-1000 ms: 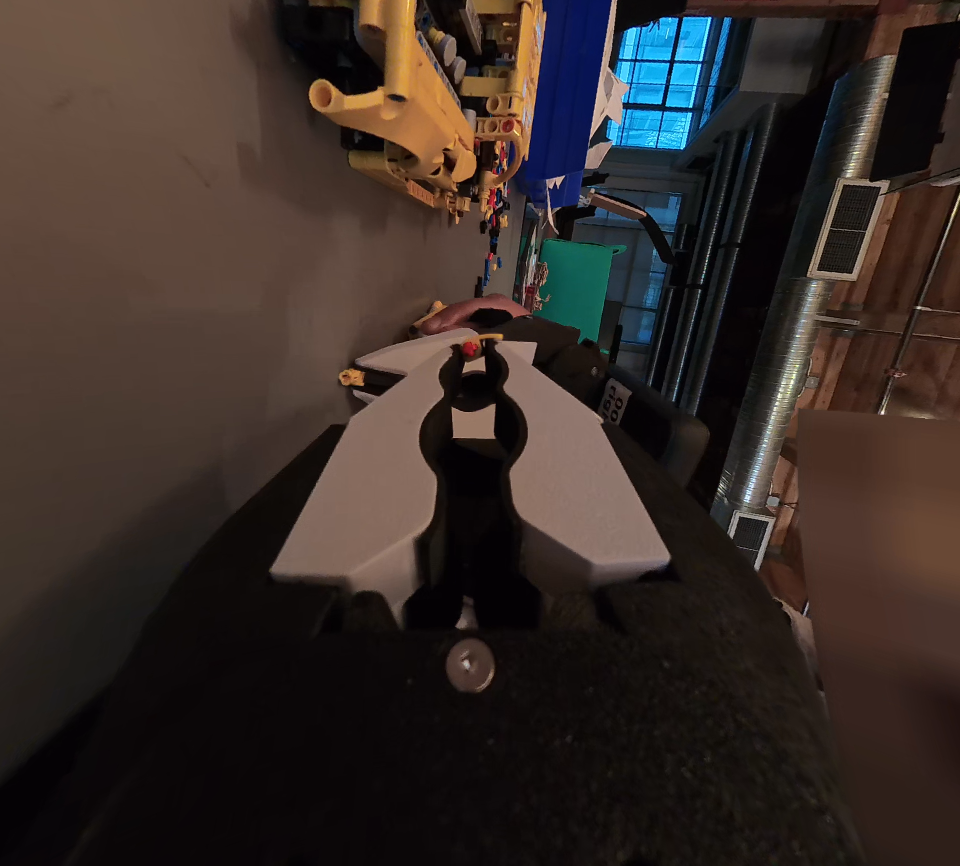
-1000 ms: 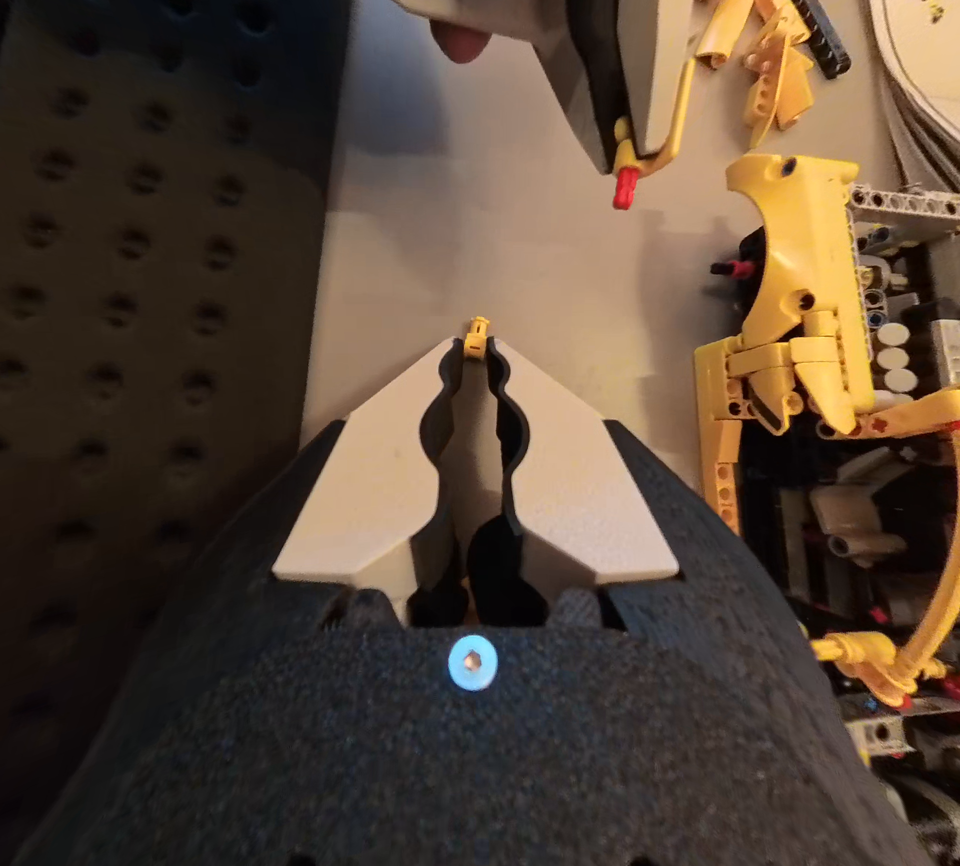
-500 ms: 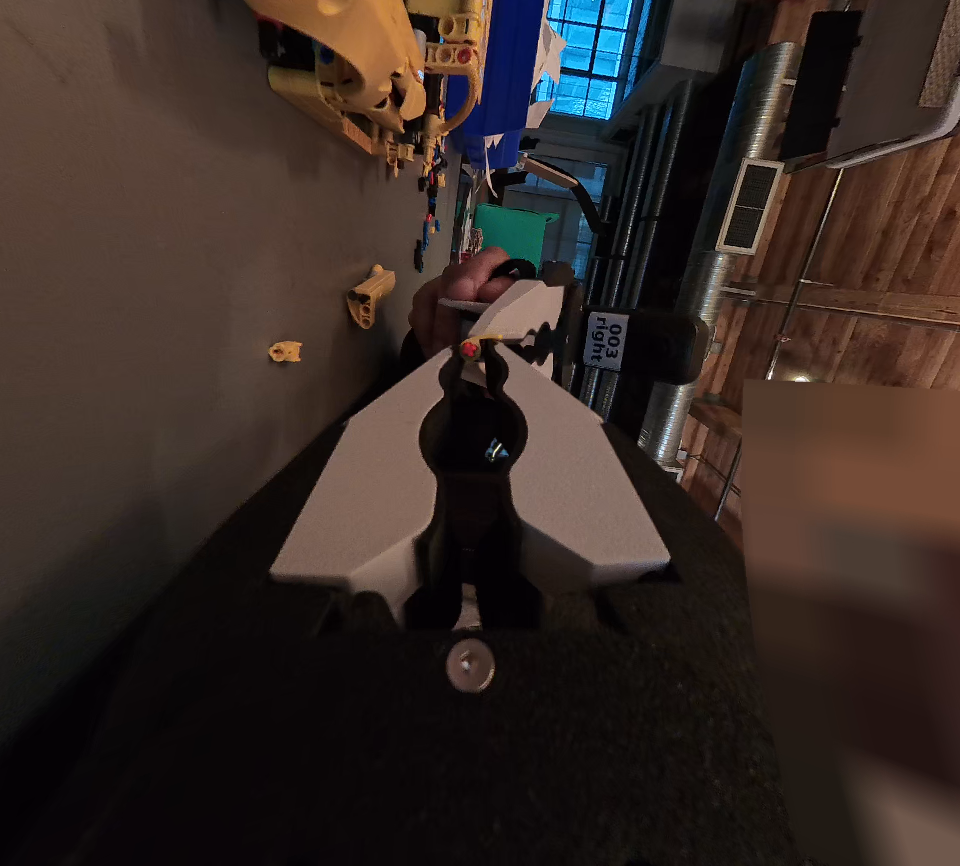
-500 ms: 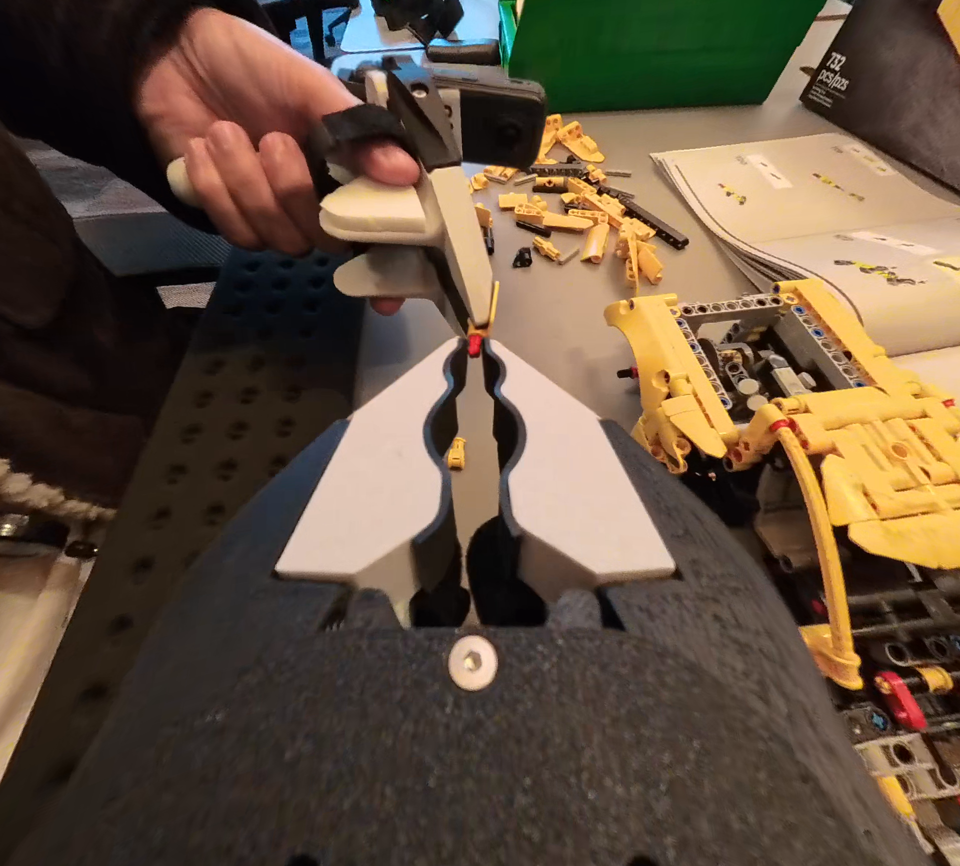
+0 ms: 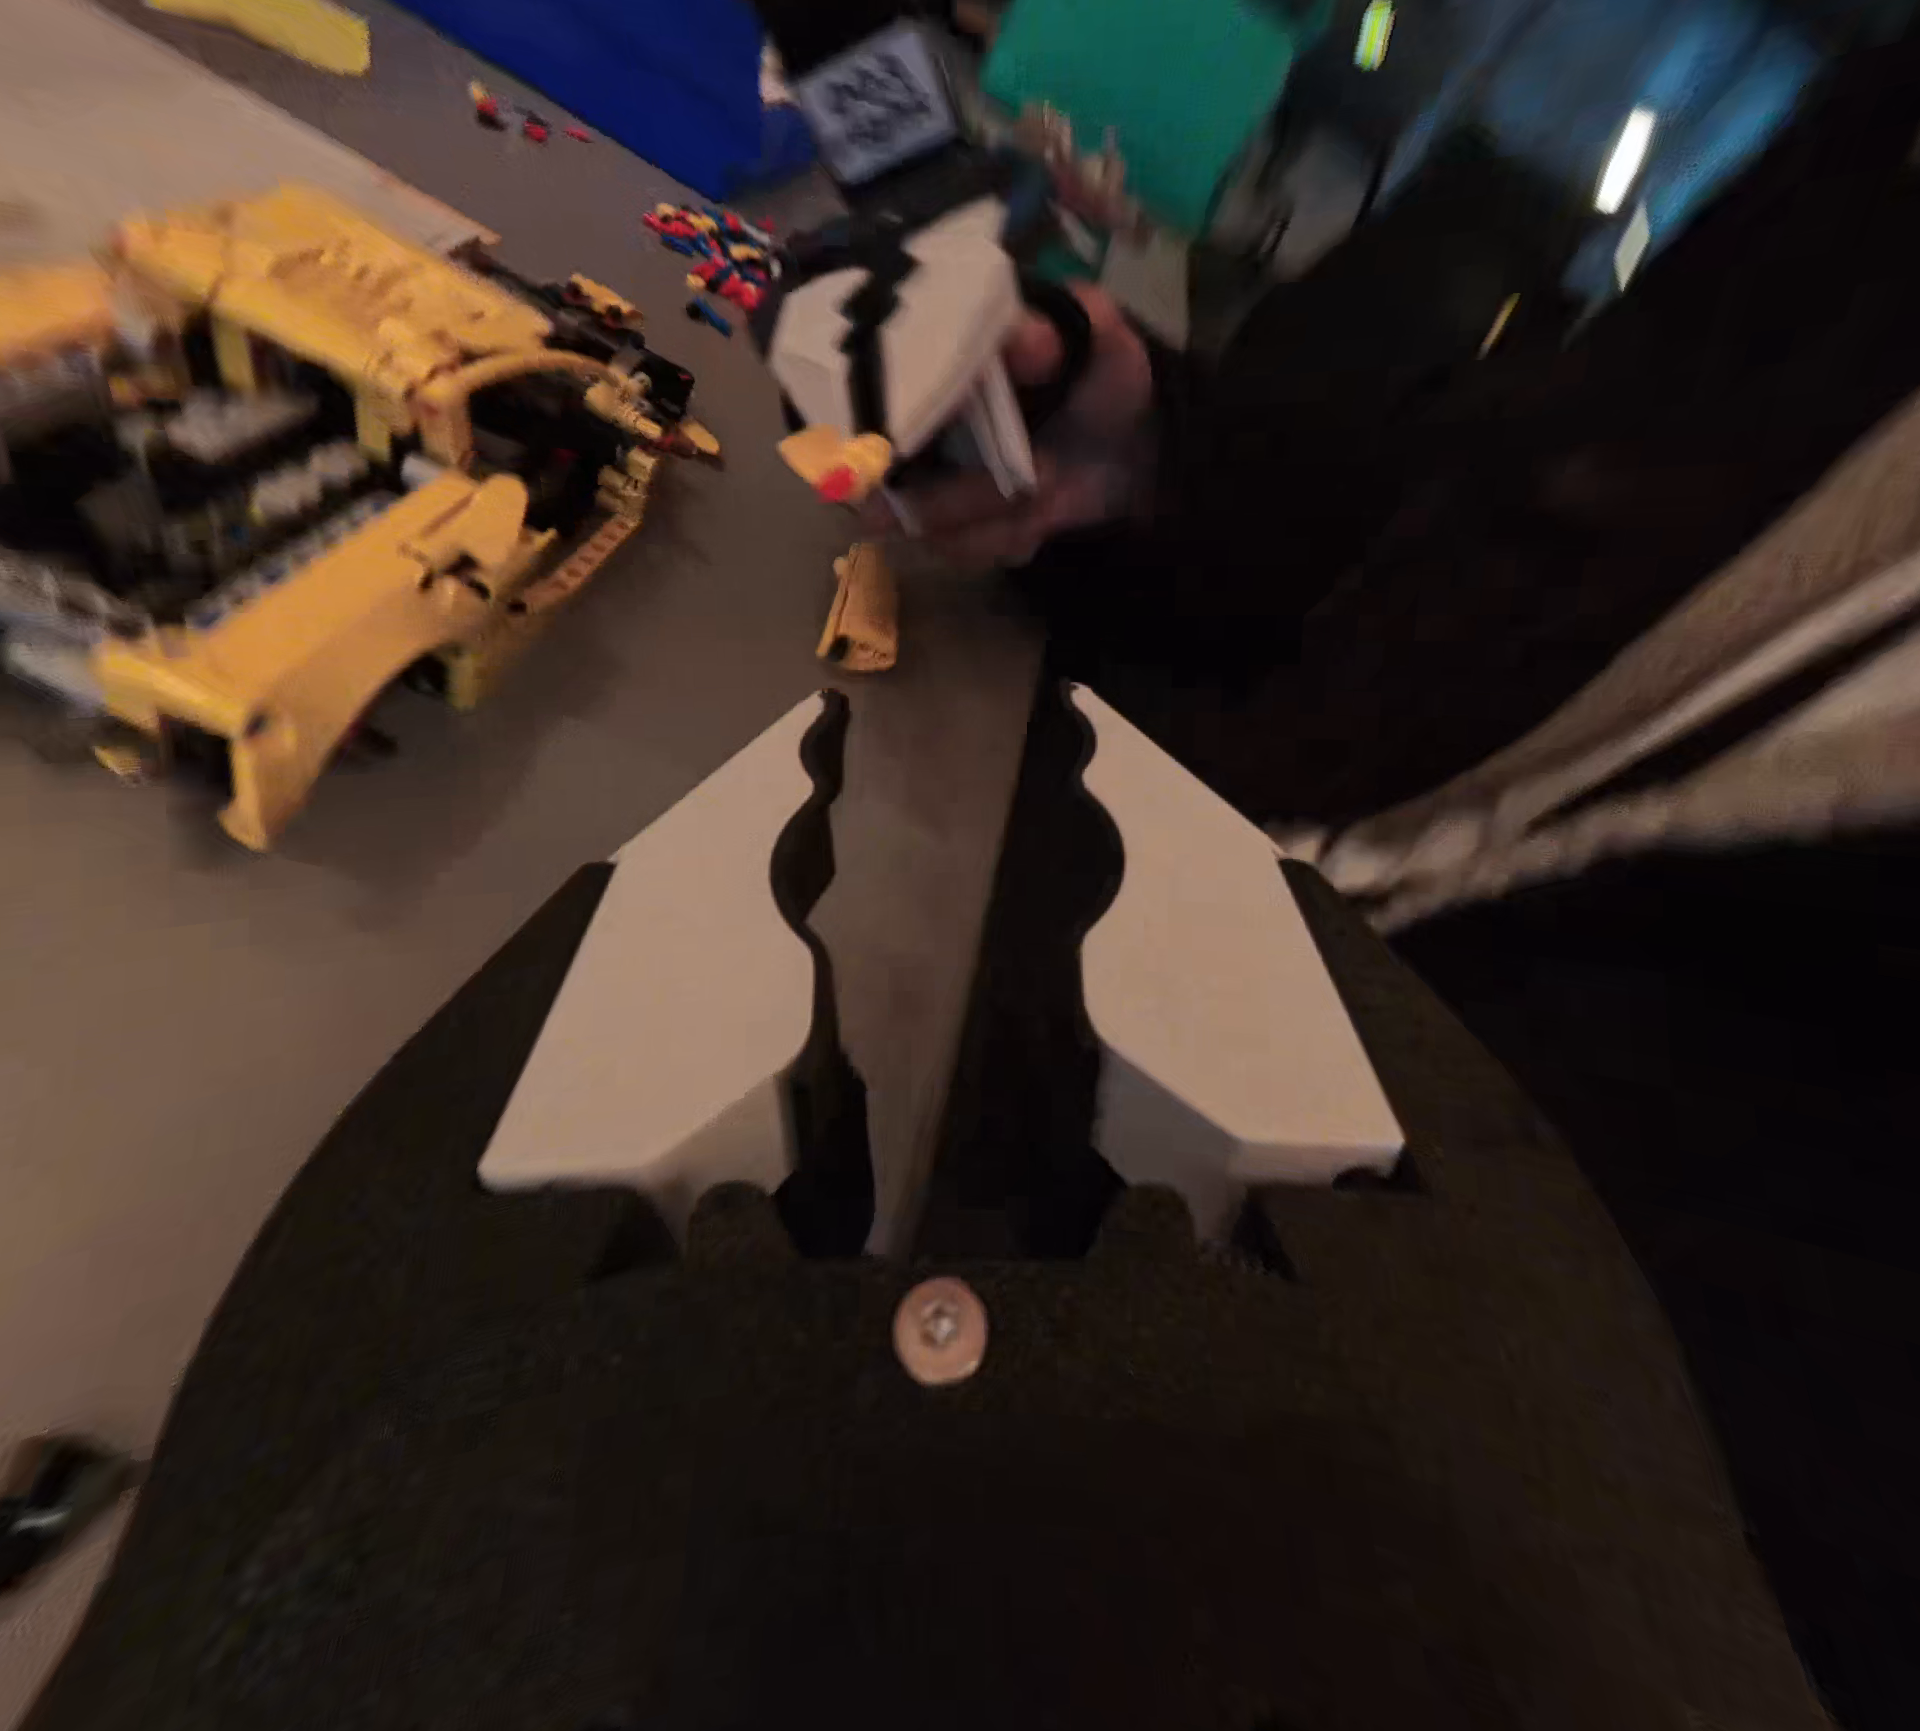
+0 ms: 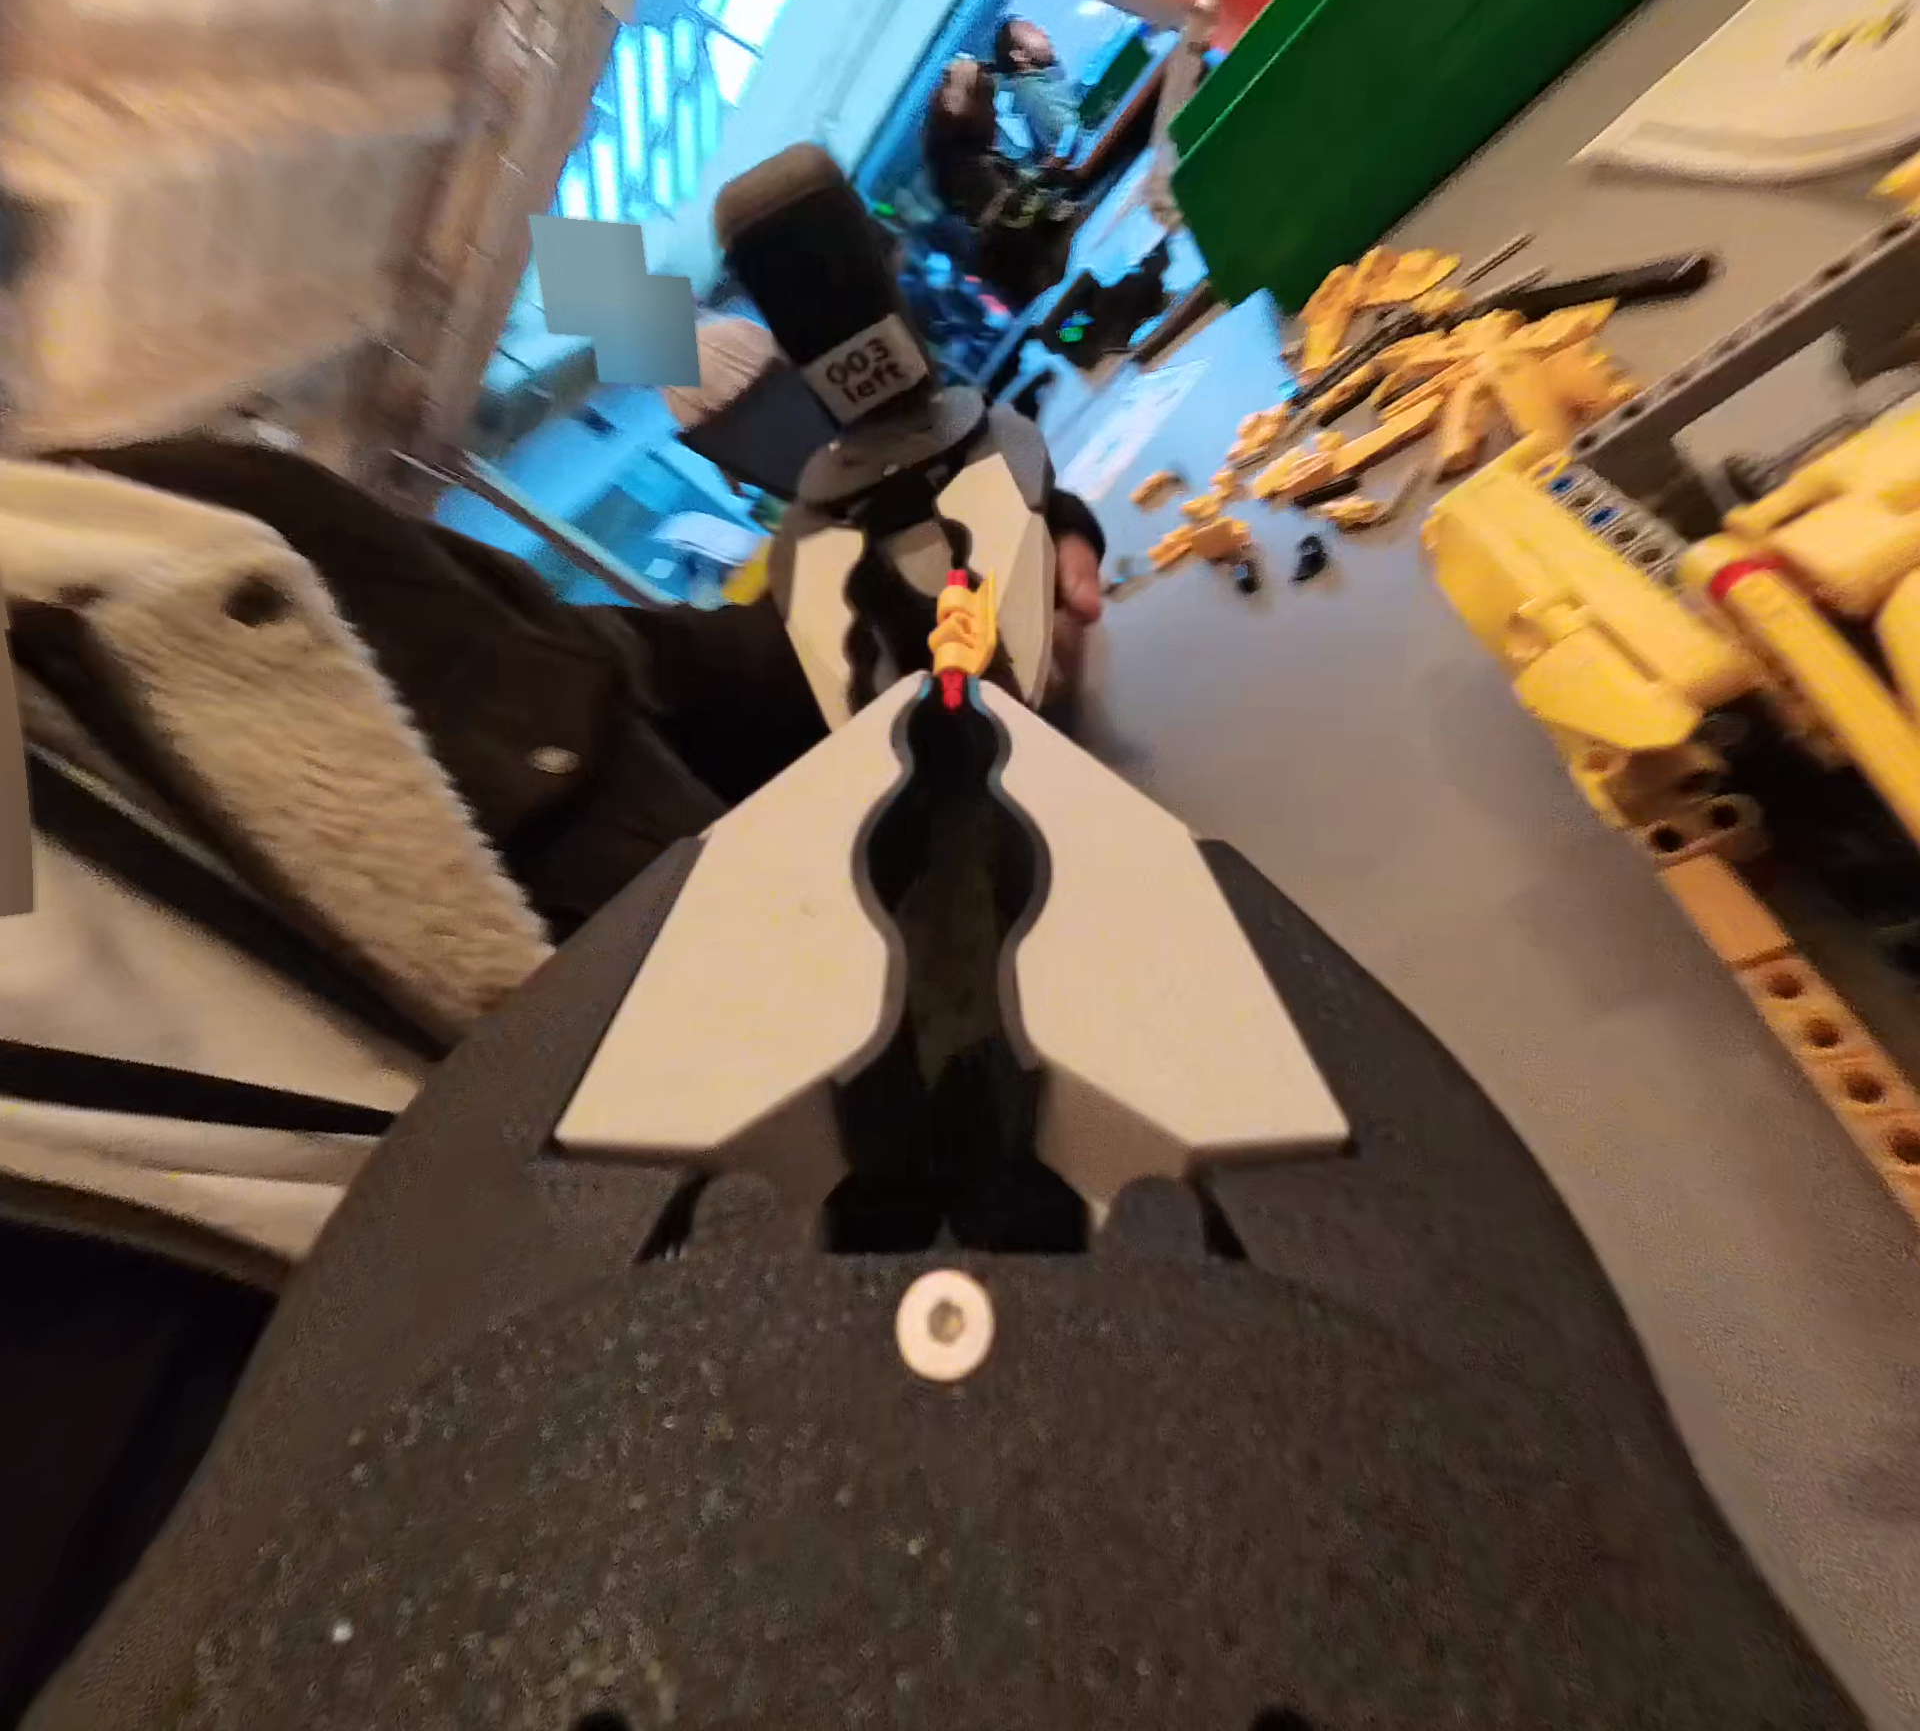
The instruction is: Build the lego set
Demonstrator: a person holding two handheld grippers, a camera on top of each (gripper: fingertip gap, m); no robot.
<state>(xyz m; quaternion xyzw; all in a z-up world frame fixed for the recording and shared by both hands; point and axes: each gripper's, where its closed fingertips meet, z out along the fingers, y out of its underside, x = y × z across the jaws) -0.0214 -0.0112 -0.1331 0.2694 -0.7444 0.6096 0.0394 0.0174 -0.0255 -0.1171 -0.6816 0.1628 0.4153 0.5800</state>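
Right gripper (image 6: 948, 694) was clamped on a small red-and-yellow connector (image 6: 961, 632); left gripper (image 5: 940, 705) fingers stood apart, empty. Next, probably: carry it to the yellow model (image 5: 312, 455) and seat it.

Grippers: two, left gripper (image 5: 940, 705) and right gripper (image 6: 948, 694).
Built yellow model (image 5: 312, 455): one.
Small yellow-red part (image 6: 961, 632) in right gripper: one.
Single yellow piece (image 5: 860, 606) near table (image 5: 312, 1006) edge: one.
Green bin (image 6: 1455, 50): one.
Loose yellow pieces (image 6: 1434, 393): too blurred to count.
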